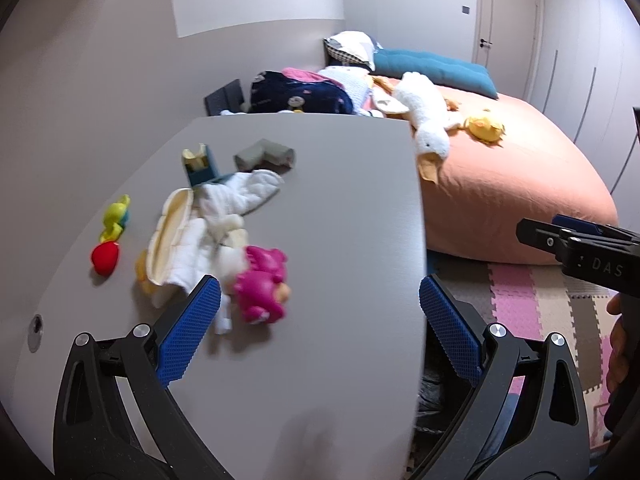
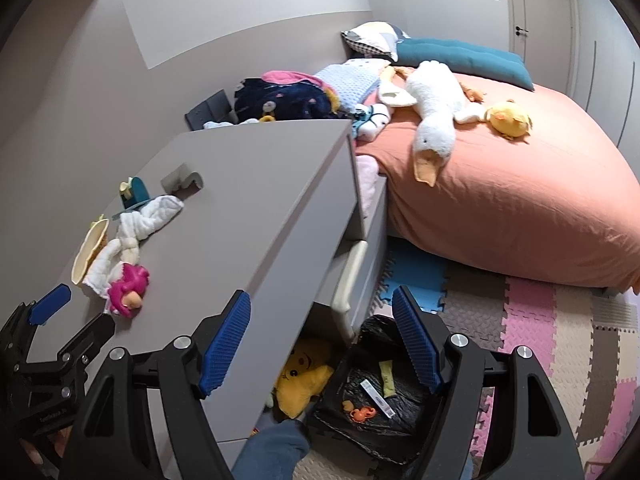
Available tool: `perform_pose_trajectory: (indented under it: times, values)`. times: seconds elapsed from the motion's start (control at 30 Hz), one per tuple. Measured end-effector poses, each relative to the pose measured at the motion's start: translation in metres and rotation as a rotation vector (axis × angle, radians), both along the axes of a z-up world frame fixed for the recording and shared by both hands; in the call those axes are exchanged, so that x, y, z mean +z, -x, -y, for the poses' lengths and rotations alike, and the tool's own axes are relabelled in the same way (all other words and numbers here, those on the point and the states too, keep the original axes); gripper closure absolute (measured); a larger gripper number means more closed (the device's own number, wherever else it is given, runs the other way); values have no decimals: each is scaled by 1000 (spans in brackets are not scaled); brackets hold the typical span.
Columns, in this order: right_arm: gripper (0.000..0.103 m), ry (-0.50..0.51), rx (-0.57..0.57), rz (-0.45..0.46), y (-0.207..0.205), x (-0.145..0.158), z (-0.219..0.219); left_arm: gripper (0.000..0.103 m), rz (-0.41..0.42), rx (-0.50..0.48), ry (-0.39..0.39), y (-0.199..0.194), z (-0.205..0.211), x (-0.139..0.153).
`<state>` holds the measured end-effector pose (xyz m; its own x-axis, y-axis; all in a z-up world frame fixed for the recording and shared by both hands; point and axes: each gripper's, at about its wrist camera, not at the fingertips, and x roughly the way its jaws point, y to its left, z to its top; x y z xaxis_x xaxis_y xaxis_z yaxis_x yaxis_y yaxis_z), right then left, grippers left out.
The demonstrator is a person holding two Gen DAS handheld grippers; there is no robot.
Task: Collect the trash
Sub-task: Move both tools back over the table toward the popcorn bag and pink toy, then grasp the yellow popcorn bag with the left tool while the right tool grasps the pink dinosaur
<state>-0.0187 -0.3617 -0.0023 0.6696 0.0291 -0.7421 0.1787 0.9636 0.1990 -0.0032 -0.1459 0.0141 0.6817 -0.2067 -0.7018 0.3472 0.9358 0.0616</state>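
Right wrist: both jaws open, empty; pink toy (image 2: 127, 292) on dresser (image 2: 256, 208), bin bag (image 2: 376, 396) below

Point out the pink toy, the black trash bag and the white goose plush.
pink toy (image 1: 262, 290): left wrist view, its body.
black trash bag (image 2: 372, 412): right wrist view, its inside.
white goose plush (image 2: 434, 120): right wrist view, its neck.

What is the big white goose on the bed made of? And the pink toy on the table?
The goose looks like soft plush fabric: fuzzy, floppy, matte white, with an orange cloth beak. The pink toy looks like smooth plastic or rubber, since it shines a little, though the picture is blurry there.
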Motion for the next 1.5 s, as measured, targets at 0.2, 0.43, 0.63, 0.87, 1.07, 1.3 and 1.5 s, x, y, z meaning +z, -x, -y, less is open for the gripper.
perform_pose_trajectory:
  times: [0.2,0.43,0.63,0.87,1.07,1.3,1.5]
  values:
    - [29,-1,45,-1,-12,-1,-21,7,12,53,-1,-11,-24,3]
    - [29,0,111,-7,-30,-2,-50,7,19,100,-13,-27,-47,2]
    - [29,4,149,-15,-43,-5,-70,7,14,134,-31,-44,-66,-4]
    - [29,12,180,-28,-57,-9,-88,18,-16,172,-26,-68,-87,-13]
    - [29,-8,212,-33,-66,-11,-105,23,-37,182,-37,-81,-98,-21]
    - [29,-4,264,-29,-73,-10,-133,29,-53,207,-14,-93,-117,-26]
    - [29,5,294,-32,-78,-11,-154,31,-53,242,23,-99,-140,-25]
